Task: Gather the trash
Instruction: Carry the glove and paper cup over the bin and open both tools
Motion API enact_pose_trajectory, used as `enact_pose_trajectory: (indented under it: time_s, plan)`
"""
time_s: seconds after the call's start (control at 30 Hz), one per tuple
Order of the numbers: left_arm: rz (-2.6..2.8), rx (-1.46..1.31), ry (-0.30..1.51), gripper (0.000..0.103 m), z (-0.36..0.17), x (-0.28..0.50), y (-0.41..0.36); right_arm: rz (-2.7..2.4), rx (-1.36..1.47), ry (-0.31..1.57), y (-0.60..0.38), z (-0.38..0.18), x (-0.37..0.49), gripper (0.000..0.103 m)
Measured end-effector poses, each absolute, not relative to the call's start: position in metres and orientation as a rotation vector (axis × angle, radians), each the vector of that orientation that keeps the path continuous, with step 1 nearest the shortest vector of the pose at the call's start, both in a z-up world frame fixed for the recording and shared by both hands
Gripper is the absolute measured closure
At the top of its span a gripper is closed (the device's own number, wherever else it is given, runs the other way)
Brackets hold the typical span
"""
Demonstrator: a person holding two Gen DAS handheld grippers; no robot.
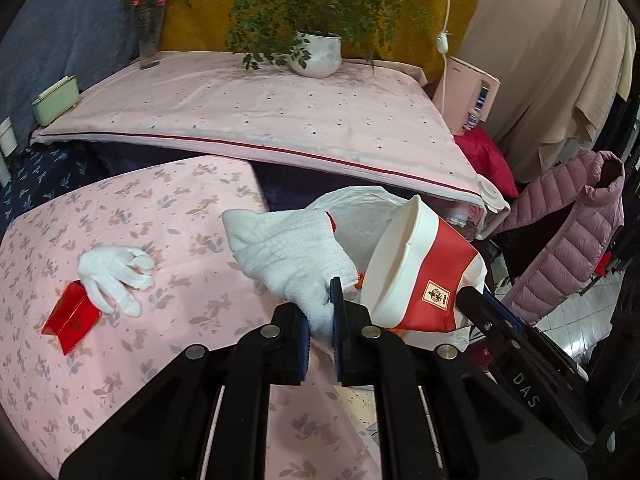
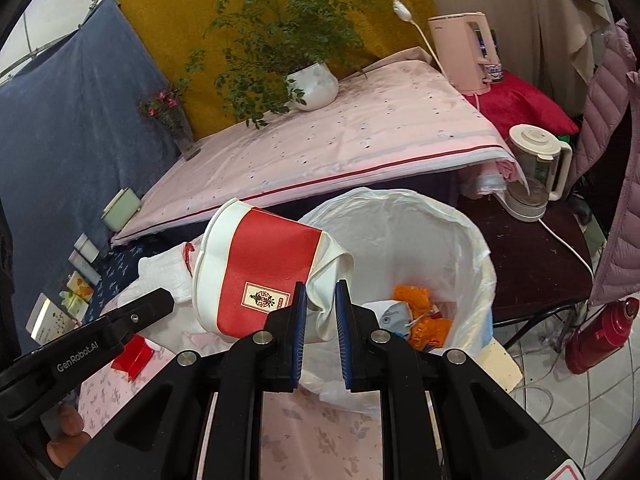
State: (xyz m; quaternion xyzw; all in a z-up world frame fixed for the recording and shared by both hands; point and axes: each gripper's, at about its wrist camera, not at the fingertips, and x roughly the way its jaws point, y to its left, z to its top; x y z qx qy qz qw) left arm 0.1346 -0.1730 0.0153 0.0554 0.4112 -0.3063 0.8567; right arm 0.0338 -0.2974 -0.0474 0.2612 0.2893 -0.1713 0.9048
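My left gripper (image 1: 320, 312) is shut on a white knitted glove (image 1: 288, 256) and holds it above the pink flowered table. My right gripper (image 2: 321, 312) is shut on the crumpled base of a red and white paper cup (image 2: 260, 276), held tilted beside the bin; the cup also shows in the left wrist view (image 1: 416, 272). A bin lined with a white bag (image 2: 436, 232) stands just right of the cup, with orange wrappers (image 2: 420, 316) inside. A second white glove (image 1: 116, 276) and a red packet (image 1: 72, 316) lie on the table at left.
A raised pink-covered table (image 1: 260, 112) stands behind with a potted plant (image 1: 316, 52), a flower vase (image 1: 150, 36) and a green box (image 1: 56, 100). A blender jug (image 2: 536, 172) sits on a dark stool. A red flask (image 2: 600, 340) stands on the tiled floor at right.
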Motion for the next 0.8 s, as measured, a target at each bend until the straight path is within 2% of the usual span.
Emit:
enact_pose_trajectory:
  time_s: [0.3,0.33,0.4,0.5,0.57,0.8]
  plan:
    - [-0.750,0.111,0.899,0.092,0.006,0.141,-0.213,-0.433,0.566,0.591,-0.336,-0.054,0.020,0.089]
    - [-0.749,0.114,0.897,0.086,0.006,0.142,-0.215,-0.439,0.569,0.590,-0.337,-0.054,0.020,0.089]
    - [-0.740,0.116,0.892,0.067,0.005,0.144,-0.216,-0.447,0.574,0.590,-0.340,-0.055,0.019,0.089]
    - [-0.717,0.110,0.878,0.054,0.006,0.147,-0.213,-0.454,0.575,0.592,-0.343,-0.056,0.021,0.089]
    - [-0.705,0.108,0.873,0.051,0.006,0.149,-0.209,-0.453,0.574,0.594,-0.343,-0.057,0.023,0.089]
    - [-0.663,0.115,0.865,0.050,0.003,0.152,-0.199,-0.435,0.566,0.599,-0.338,-0.057,0.032,0.089]
